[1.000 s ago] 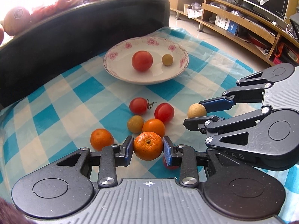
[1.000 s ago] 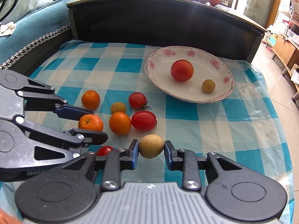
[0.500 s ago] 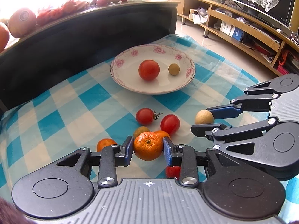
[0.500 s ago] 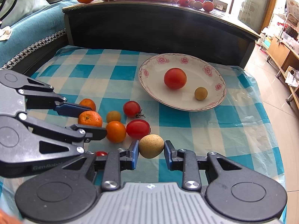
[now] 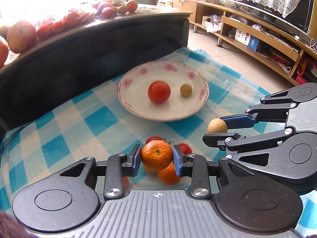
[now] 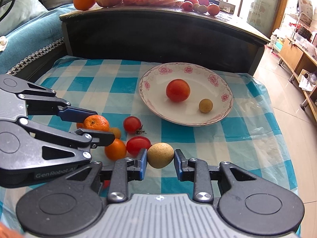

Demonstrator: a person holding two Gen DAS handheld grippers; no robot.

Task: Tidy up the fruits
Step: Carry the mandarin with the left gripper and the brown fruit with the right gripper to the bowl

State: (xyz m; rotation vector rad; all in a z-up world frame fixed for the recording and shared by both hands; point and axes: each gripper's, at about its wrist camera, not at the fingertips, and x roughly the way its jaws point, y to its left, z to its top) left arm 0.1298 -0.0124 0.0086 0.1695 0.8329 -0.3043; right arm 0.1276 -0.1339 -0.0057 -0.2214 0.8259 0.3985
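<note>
held a mandarin (image 5: 157, 155) in the left gripper (image 5: 156, 159) and a tan fruit (image 6: 160, 155) in the right gripper (image 6: 160, 161), fingers narrow and pressed on each, both lifted clear of the checked surface (image 6: 198, 136). faced the flowered plate (image 6: 227, 107) farther off, slightly right, right gripper likely nearer. found open room on the plate's near side, beside the tomato (image 6: 178, 90) and small yellow fruit (image 6: 205, 105).
</note>
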